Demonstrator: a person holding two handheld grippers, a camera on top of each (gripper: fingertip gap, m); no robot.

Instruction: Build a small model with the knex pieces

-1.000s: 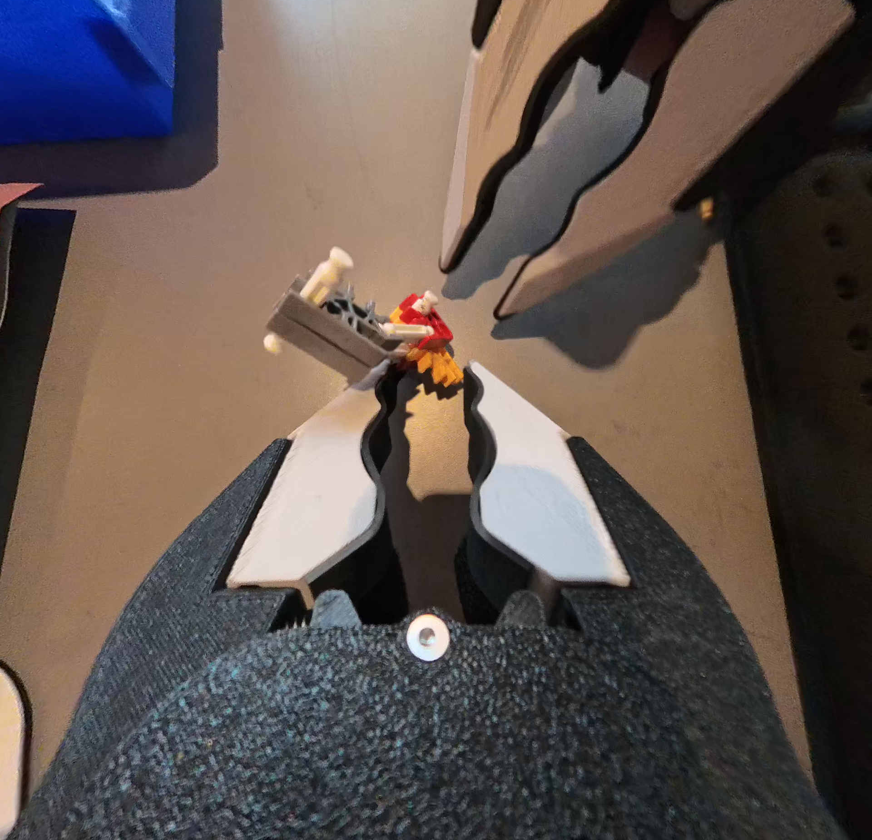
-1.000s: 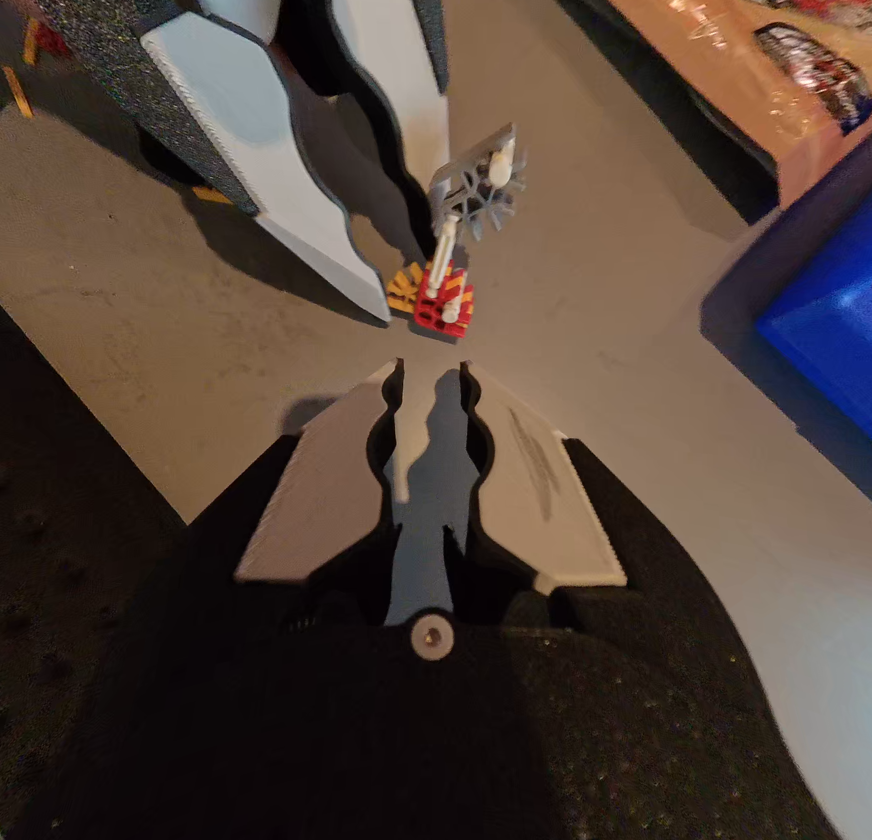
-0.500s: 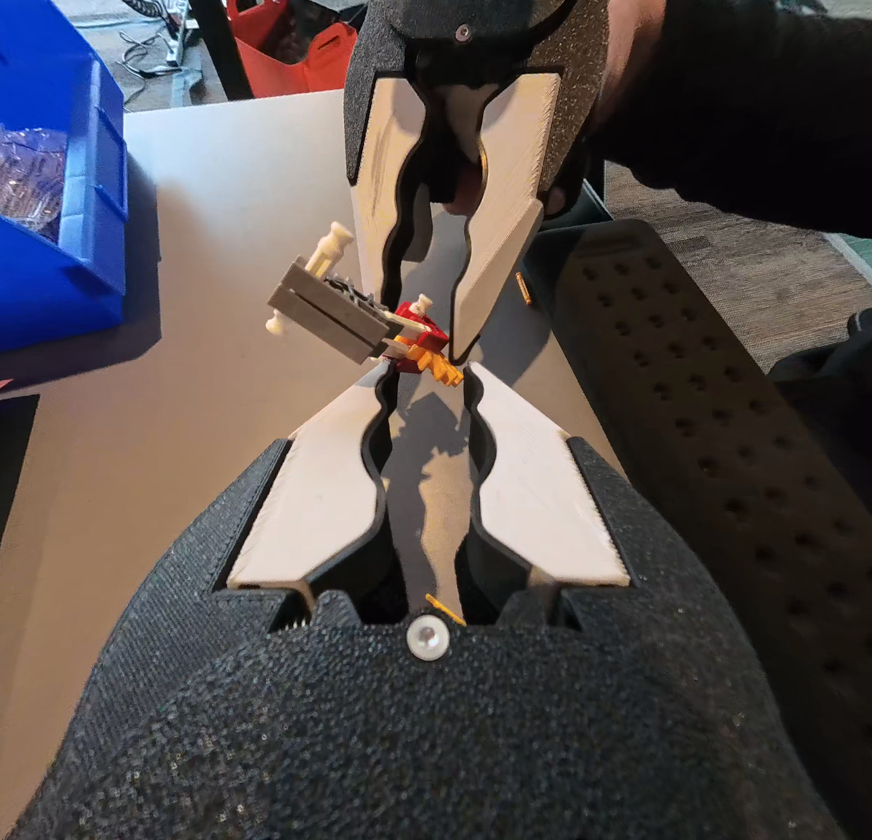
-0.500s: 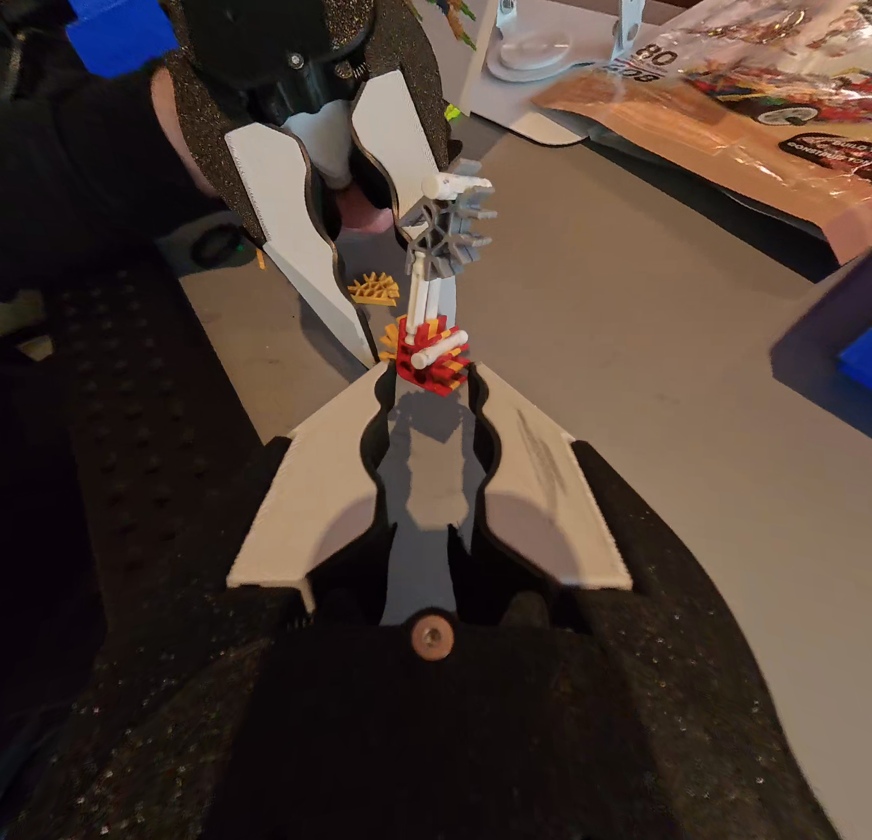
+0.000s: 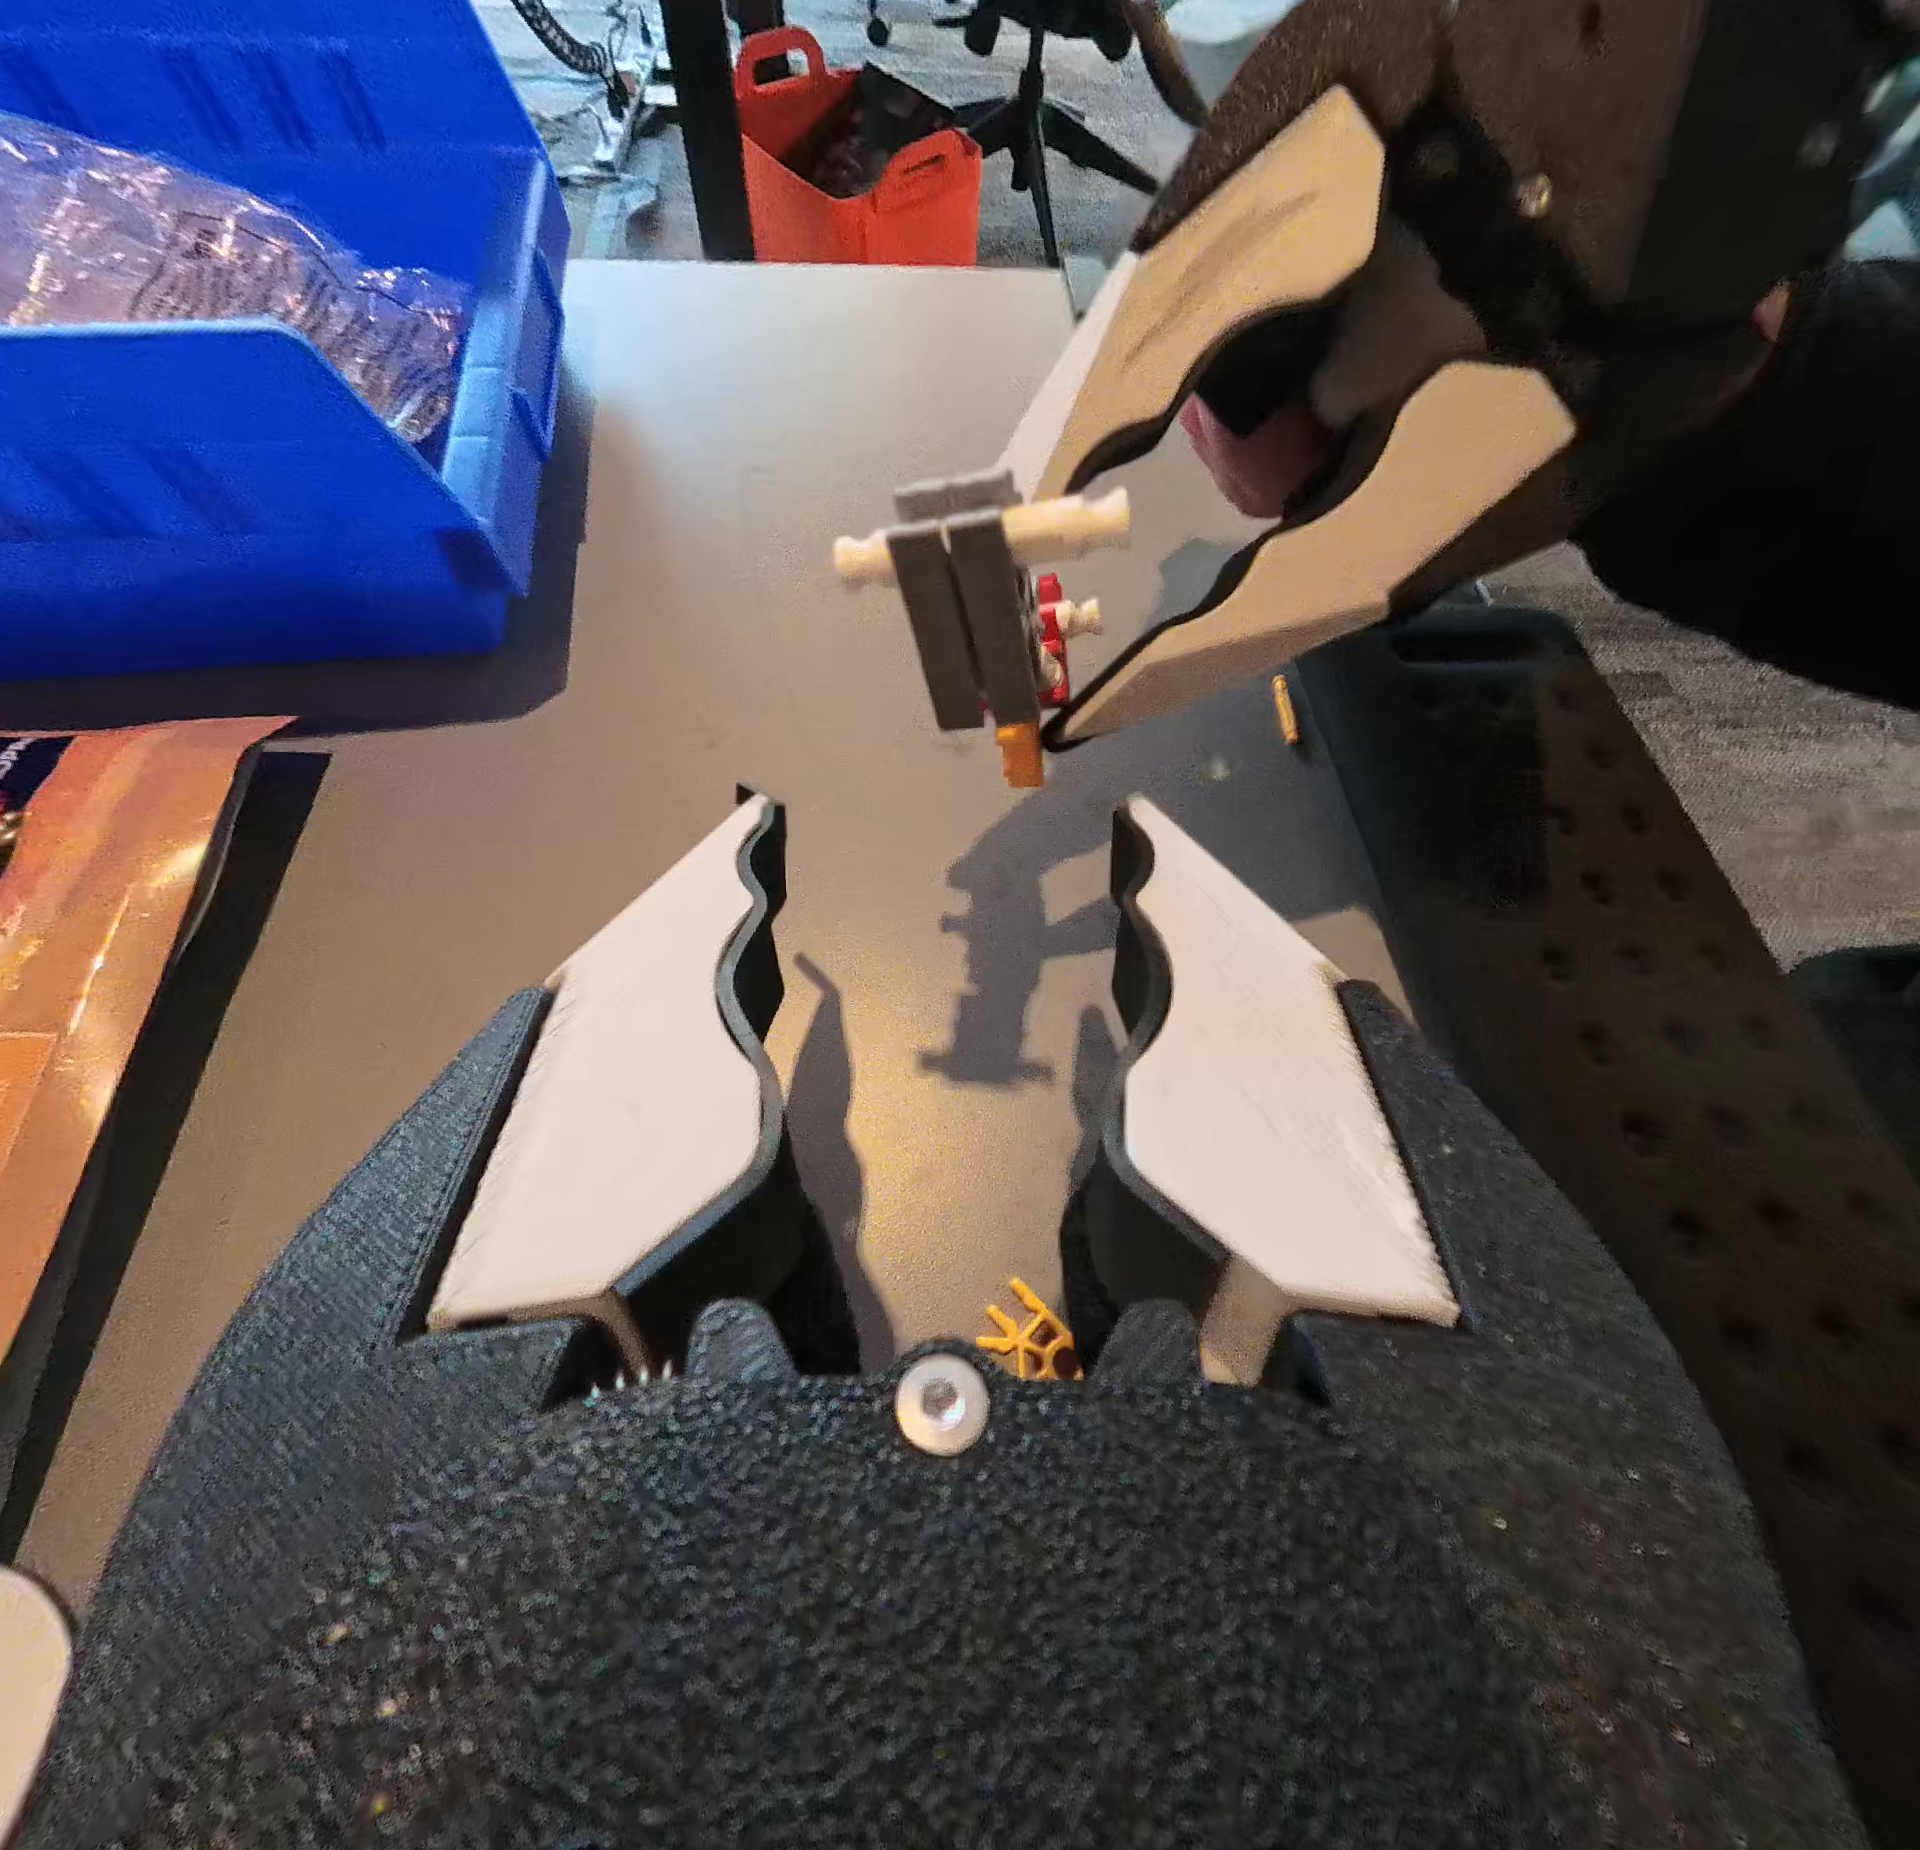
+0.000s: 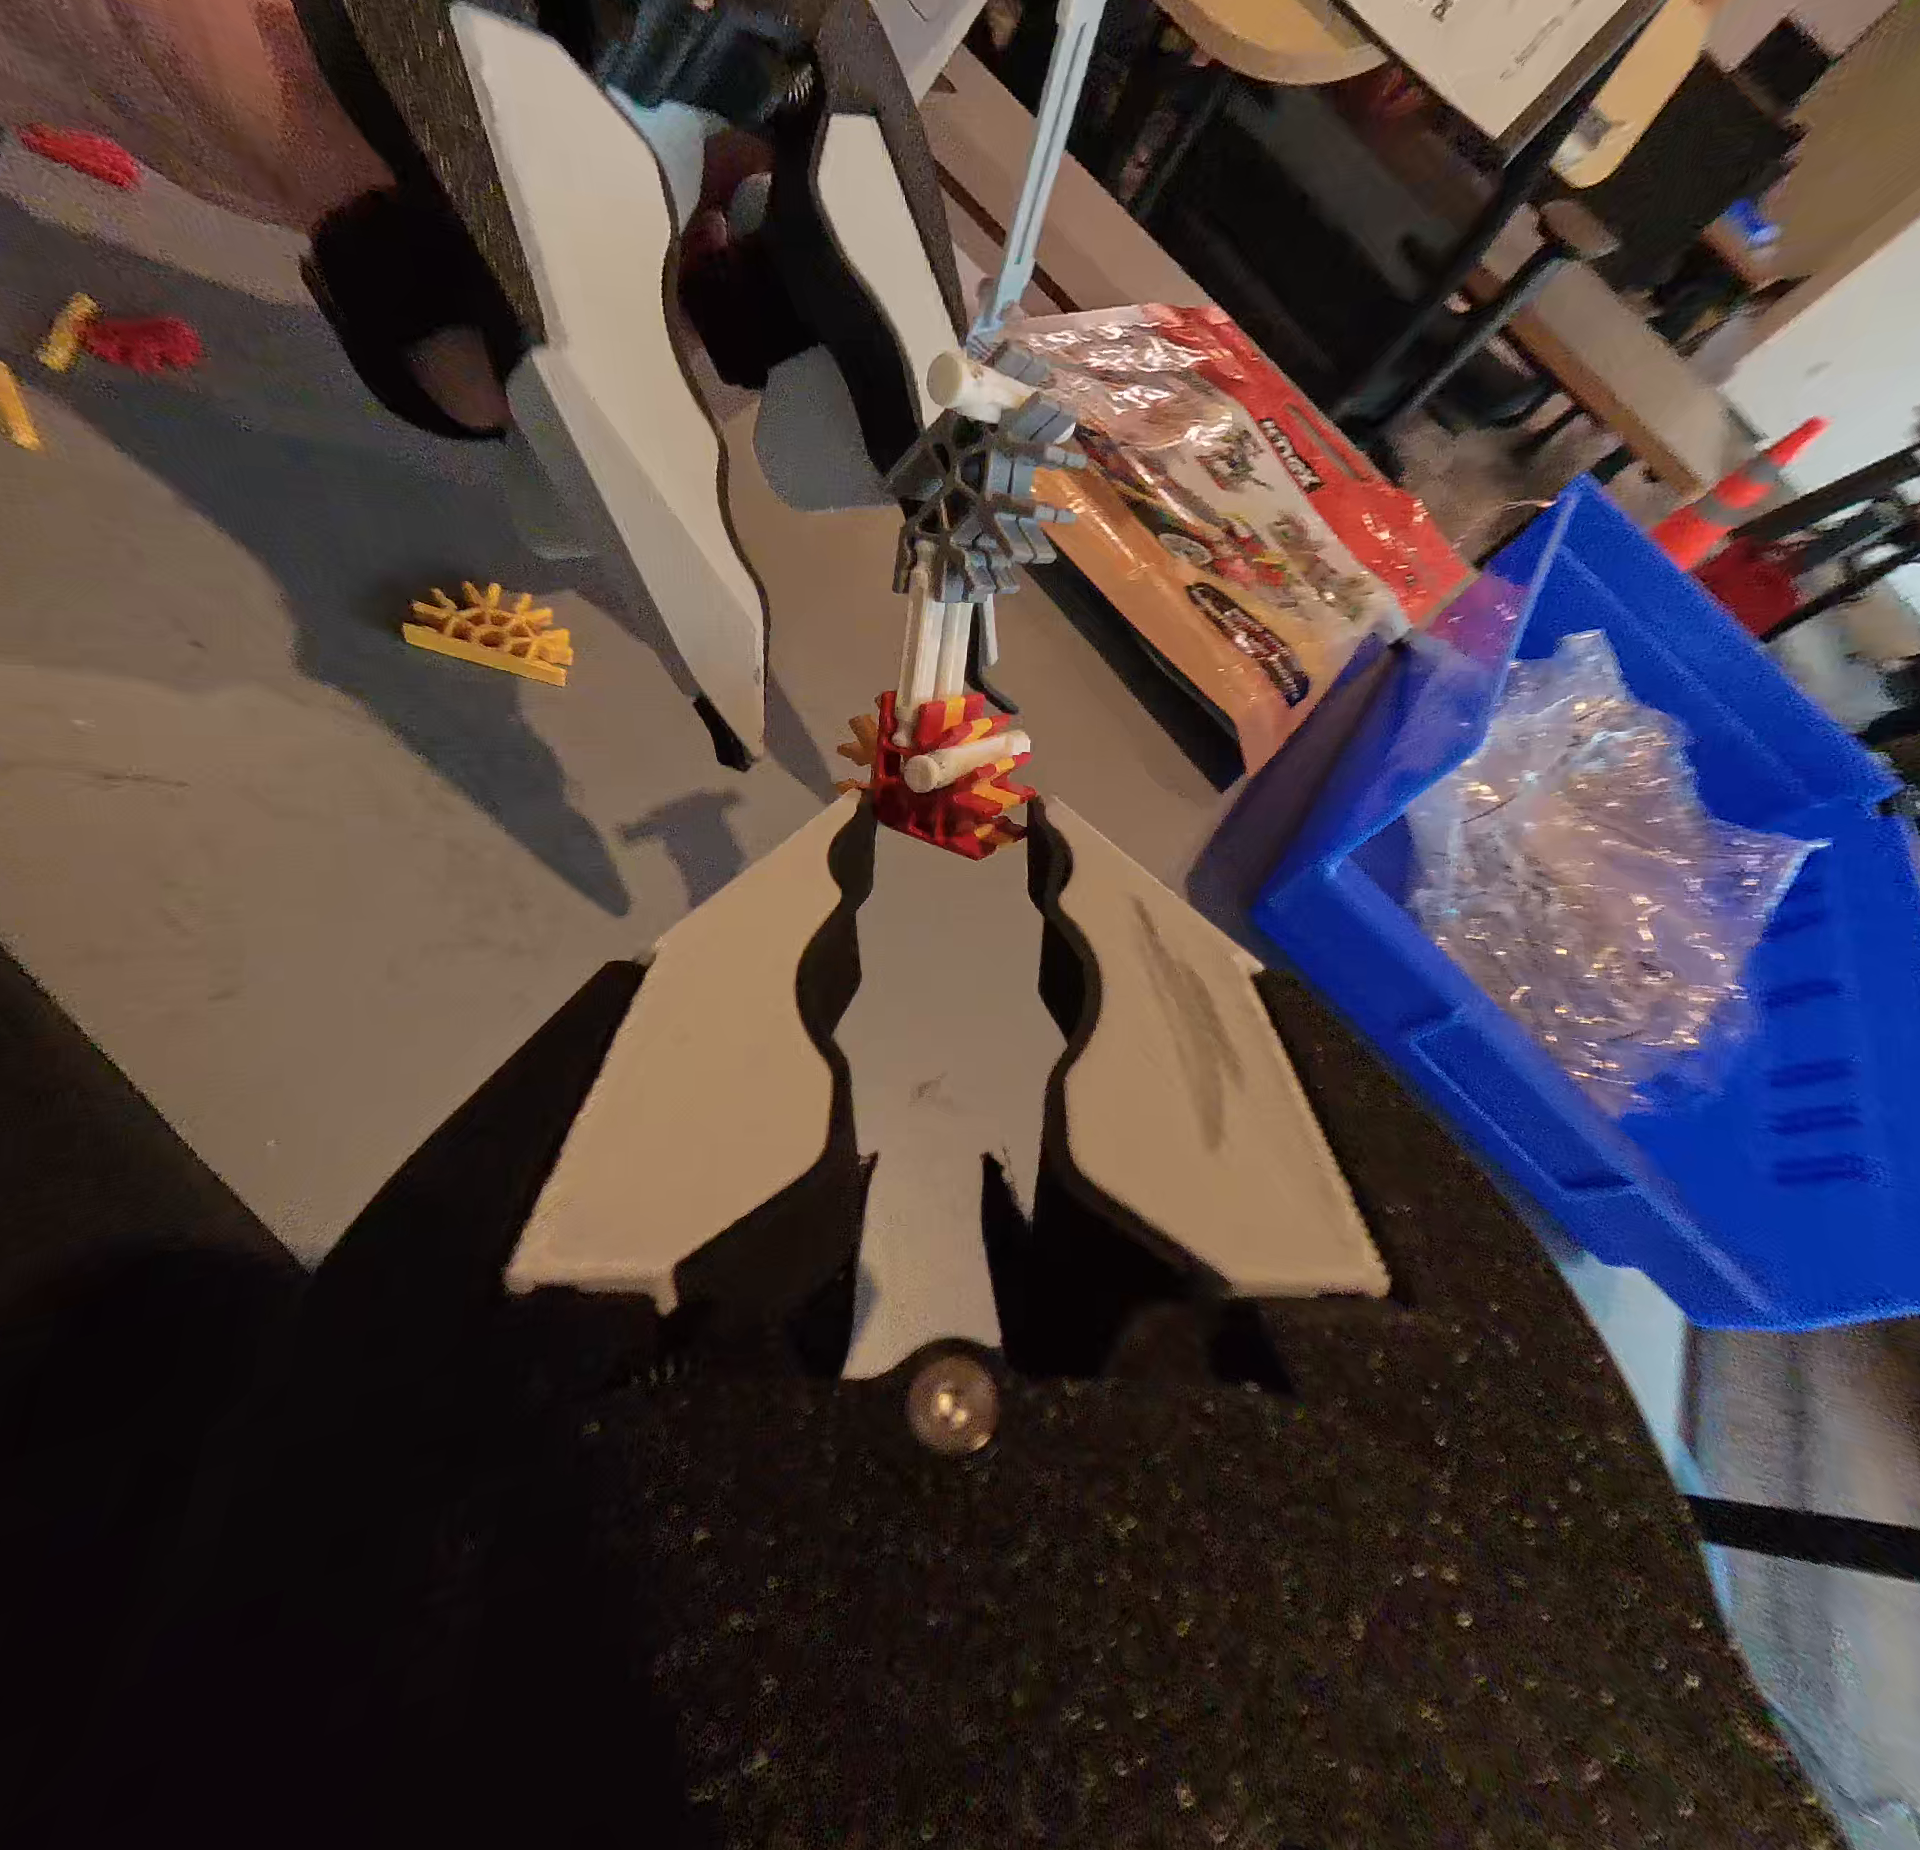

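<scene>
A small toy assembly (image 6: 956, 647) of grey connectors, white rods and red and yellow connectors is held in the air above the grey table (image 5: 717, 398). My right gripper (image 6: 948, 808) is shut on its red and yellow end. In the left wrist view the right gripper (image 5: 1039, 621) comes in from the upper right with the assembly (image 5: 971, 605). My left gripper (image 5: 948, 813) is open wide and empty, a little short of the assembly. Its fingers (image 6: 623, 429) show at the upper left of the right wrist view.
A blue bin (image 5: 260, 429) holding a clear plastic bag (image 6: 1590, 896) stands beside the table. A printed parts bag (image 6: 1236, 522) lies behind the assembly. A loose yellow connector (image 6: 488, 631) and red and yellow pieces (image 6: 140, 340) lie on the table. A black perforated mat (image 5: 1621, 969) is at the right. Less than 4 cm separates the two grippers' tips.
My left gripper has opened wide and drawn back from the assembly. My right gripper has closed on the red and yellow end and lifted the assembly off the table.
</scene>
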